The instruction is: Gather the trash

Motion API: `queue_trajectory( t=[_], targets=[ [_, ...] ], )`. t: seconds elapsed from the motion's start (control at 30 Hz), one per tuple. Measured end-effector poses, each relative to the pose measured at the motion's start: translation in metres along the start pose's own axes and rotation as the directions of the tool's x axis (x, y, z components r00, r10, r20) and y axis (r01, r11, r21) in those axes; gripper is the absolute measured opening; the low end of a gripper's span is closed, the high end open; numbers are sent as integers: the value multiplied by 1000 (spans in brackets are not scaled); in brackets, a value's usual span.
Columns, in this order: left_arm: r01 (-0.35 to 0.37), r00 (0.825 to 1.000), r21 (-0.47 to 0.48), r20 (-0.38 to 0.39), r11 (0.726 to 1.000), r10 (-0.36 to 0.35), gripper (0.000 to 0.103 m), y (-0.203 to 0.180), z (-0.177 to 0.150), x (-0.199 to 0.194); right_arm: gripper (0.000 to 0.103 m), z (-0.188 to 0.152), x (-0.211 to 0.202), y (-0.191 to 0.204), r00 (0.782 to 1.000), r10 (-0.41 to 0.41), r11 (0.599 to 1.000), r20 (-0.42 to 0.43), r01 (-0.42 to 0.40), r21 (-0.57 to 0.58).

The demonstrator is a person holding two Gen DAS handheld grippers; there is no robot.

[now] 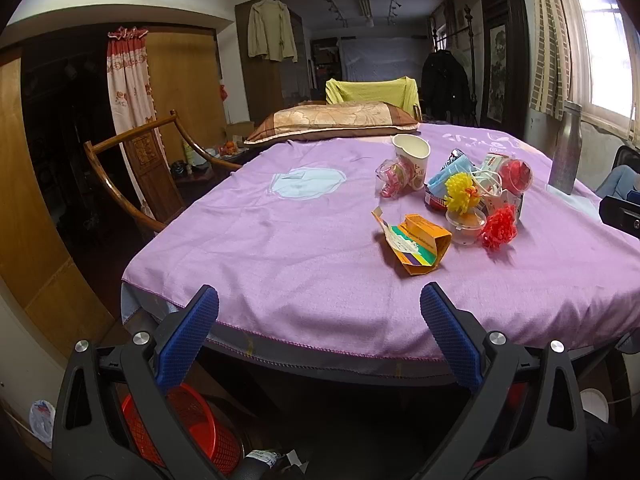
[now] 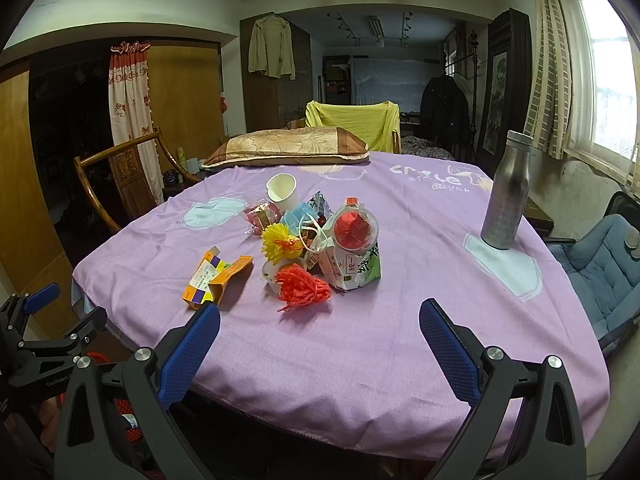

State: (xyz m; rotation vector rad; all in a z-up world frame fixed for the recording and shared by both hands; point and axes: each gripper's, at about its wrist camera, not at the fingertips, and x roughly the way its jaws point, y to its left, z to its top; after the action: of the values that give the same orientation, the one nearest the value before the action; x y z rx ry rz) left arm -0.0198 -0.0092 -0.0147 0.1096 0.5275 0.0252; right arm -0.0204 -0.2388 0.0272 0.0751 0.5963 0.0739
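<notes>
"genrobot" is printed on the left gripper; cloth lettering is unclear.

Your desk is draped in a purple cloth printed with pale blue patches. On it you have a heap of trash: a flattened orange carton nearest you, a red pom-pom and a yellow pom-pom beside it, a paper cup behind. A steel bottle stands upright, well apart to the right. A pillow lies along the far edge.
</notes>
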Motion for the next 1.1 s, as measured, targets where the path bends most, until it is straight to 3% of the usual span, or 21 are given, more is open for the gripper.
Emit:
queue_trajectory(
  t=[1.1],
  targets=[
    [7,1000,10,-14,1000,-7,97,-6,-1,1,98,-6,0,-2,1000,7,1000,-20,-7,11]
  ],
)
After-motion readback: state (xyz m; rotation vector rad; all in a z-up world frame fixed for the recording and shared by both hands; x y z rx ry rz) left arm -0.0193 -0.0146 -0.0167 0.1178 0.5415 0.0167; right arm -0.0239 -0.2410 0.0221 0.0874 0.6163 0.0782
